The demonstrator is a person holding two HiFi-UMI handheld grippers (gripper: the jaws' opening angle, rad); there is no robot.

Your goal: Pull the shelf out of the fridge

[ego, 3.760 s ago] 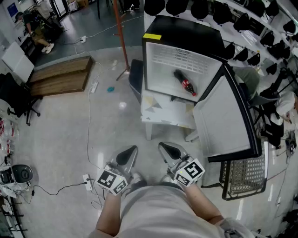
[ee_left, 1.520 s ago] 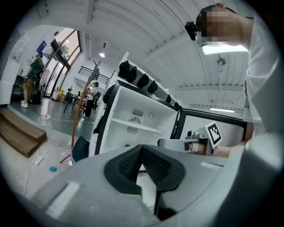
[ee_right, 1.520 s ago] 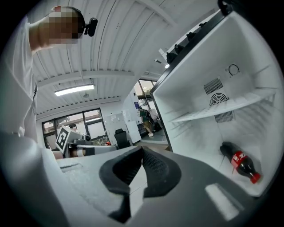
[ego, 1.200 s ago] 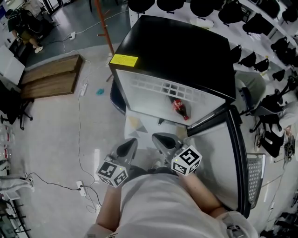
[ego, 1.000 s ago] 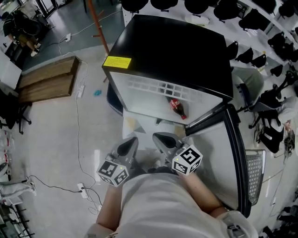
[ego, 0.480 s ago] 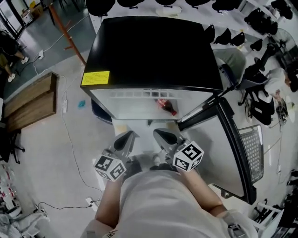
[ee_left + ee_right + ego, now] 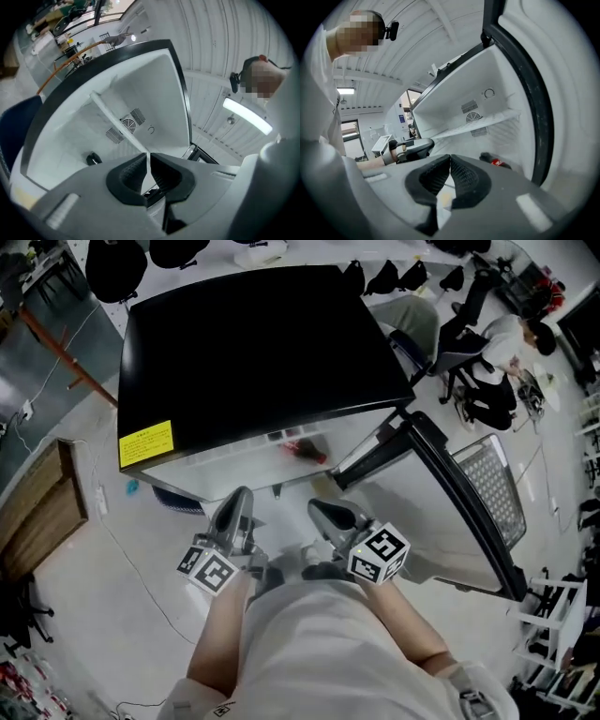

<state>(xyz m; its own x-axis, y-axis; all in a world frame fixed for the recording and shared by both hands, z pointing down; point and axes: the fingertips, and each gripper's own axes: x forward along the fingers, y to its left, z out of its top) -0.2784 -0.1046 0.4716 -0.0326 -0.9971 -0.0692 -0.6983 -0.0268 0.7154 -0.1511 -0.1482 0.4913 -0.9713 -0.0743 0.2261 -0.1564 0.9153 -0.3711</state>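
Note:
A black mini fridge point(image 7: 253, 352) stands open before me, its door point(image 7: 441, 502) swung out to the right. The white shelf point(image 7: 483, 124) spans the inside at mid height, and it runs as a slanted bar point(image 7: 117, 124) in the left gripper view. A cola bottle point(image 7: 305, 448) lies on the fridge floor below it. My left gripper point(image 7: 237, 512) and right gripper point(image 7: 325, 516) hover side by side in front of the opening. Both are shut and hold nothing. Neither touches the shelf. The left gripper point(image 7: 415, 147) also shows in the right gripper view.
A yellow label point(image 7: 145, 442) sits on the fridge's front left corner. A wire mesh rack point(image 7: 492, 479) stands beyond the open door. A wooden platform point(image 7: 42, 512) lies on the floor at the left. Dark bags hang at the back.
The head view has moved up to and over the fridge, so its black top now hides most of the inside. Both grippers stay shut and level in front of the body.

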